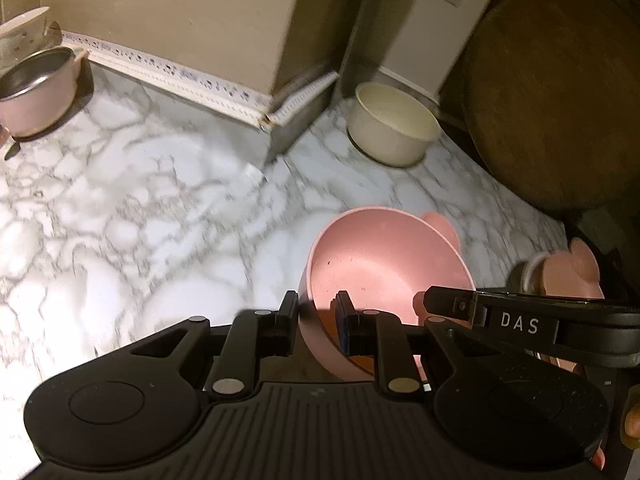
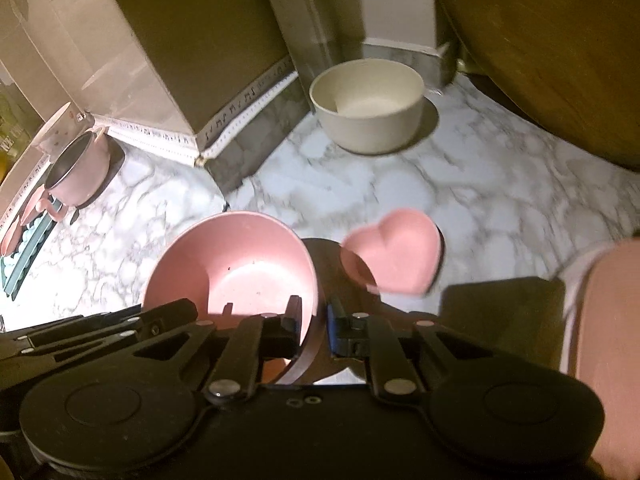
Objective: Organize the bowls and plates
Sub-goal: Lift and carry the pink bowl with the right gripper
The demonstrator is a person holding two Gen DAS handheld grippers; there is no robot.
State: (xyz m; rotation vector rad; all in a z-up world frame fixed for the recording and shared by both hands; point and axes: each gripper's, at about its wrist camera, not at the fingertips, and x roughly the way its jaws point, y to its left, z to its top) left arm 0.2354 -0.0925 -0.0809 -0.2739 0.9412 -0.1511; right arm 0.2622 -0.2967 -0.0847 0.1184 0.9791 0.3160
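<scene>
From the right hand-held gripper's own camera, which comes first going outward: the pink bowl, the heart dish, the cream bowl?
Starting from the right hand-held gripper:
1. Pink bowl: its rim is clamped between the fingers, just left of centre.
2. Heart dish: a little beyond, to the right.
3. Cream bowl: farthest, at the back of the marble counter by the wall.
</scene>
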